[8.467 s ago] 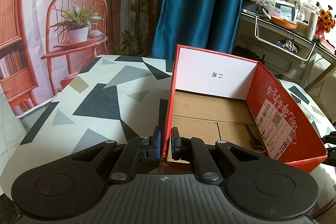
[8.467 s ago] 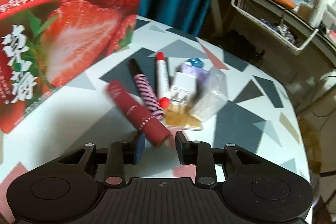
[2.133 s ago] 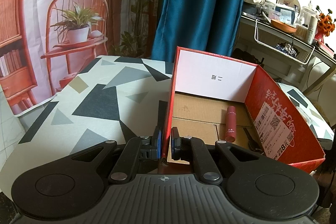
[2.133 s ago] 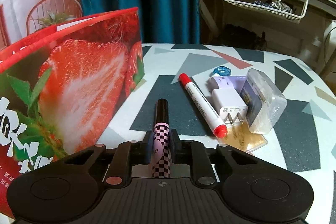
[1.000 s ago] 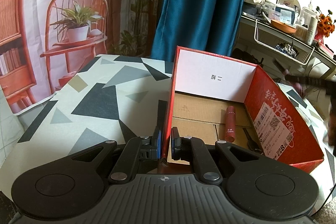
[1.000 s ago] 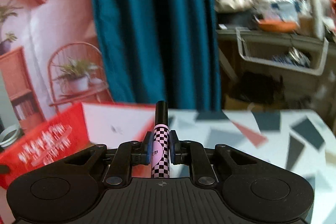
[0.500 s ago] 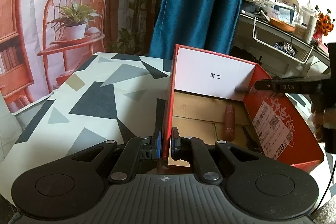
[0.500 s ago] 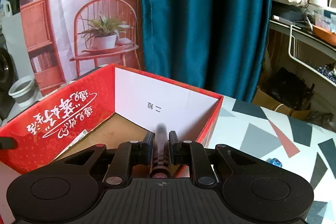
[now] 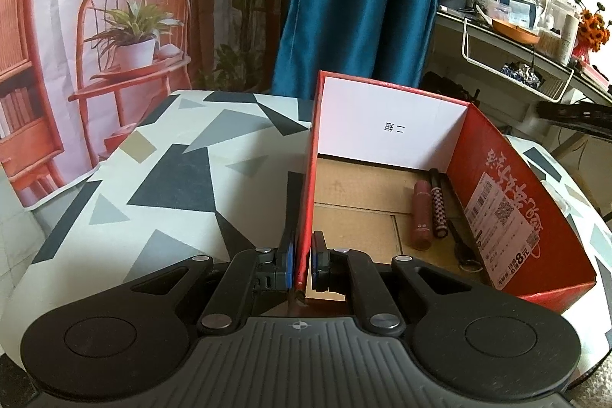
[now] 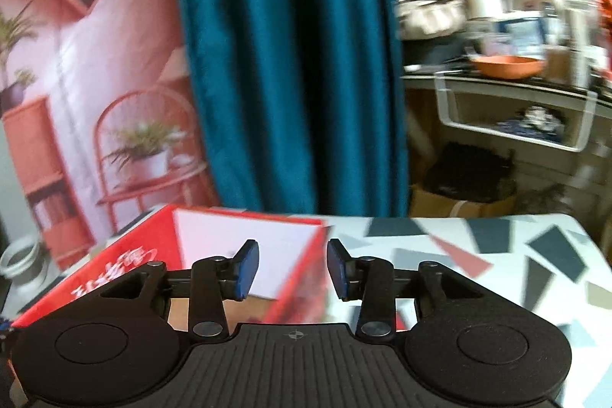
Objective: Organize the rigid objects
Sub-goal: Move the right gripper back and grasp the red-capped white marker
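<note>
1. Two tongs: my left gripper (image 9: 302, 264) pinches the red box's (image 9: 508, 217) near wall; my right gripper (image 10: 292, 270) is spread wide, empty.
2. Ahead-right of my left tongs, only that view shows the maroon tube (image 9: 420, 215) beside the checkered pen (image 9: 439, 211) inside.
3. If the pinch slips, I judge the box could shift.
</note>
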